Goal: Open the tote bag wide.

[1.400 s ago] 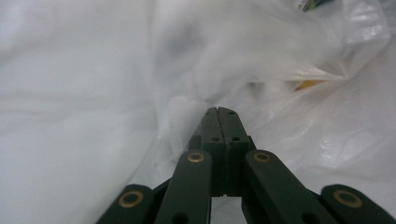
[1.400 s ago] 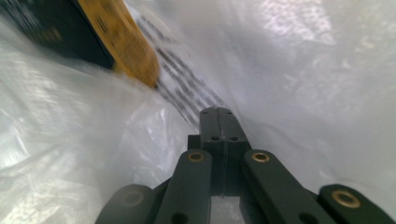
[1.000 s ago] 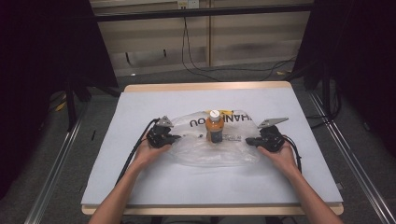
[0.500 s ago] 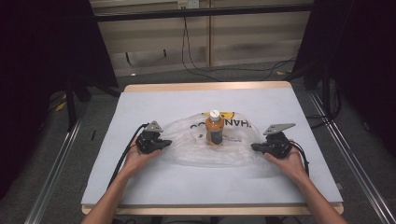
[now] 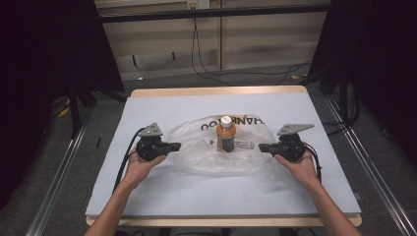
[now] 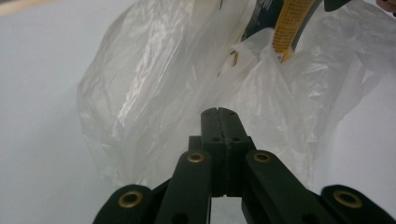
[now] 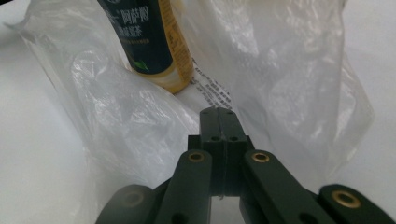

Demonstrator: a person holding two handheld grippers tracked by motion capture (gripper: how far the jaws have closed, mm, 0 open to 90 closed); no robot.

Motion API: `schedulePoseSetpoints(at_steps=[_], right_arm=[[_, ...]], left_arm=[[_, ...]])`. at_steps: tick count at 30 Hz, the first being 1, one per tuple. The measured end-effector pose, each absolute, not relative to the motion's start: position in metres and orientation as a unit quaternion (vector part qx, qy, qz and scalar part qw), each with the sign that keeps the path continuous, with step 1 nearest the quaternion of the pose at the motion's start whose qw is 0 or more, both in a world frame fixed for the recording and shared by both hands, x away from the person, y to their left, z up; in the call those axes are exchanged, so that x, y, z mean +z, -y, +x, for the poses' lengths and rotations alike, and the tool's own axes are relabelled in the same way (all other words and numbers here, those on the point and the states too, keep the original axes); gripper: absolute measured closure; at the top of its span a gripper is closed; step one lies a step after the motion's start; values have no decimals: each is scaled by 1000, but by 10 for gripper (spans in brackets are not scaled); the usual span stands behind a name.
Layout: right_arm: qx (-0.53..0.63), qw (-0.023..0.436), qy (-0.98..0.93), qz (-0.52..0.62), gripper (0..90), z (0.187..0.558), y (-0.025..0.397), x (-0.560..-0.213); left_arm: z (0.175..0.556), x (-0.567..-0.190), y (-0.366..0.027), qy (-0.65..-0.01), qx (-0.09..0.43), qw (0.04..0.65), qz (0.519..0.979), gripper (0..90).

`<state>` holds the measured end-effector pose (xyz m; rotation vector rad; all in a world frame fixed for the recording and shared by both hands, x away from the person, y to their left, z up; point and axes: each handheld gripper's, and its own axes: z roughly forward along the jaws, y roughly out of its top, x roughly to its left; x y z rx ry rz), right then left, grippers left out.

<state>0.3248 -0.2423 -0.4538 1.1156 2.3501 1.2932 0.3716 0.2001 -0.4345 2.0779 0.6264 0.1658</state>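
We hold the left gripper (image 5: 173,145) and right gripper (image 5: 264,147) with jaws pressed together on nothing, flanking the plastic bag (image 5: 196,147) mid-desk where the bottle (image 5: 226,133) stands; probably bagging it, we'd next reopen to pinch the film.

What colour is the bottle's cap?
White; the bottle stands upright on the plastic bag, and its cap shows best in the high view.

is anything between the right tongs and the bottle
Yes. The clear plastic bag lies between the right tongs and the bottle; the bottle stands upright on the bag, with crumpled film rising in front of it.
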Motion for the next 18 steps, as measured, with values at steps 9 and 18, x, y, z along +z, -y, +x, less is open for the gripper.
schedulePoseSetpoints(at_steps=[9, 18], right_arm=[[457, 119, -803, 364, 900, 338, 230, -423], [432, 96, -827, 346, 900, 358, 207, -419]], left_arm=[[363, -392, -168, -209, 79, 487, 844, 900], [365, -392, -116, -178, 55, 449, 874, 900]])
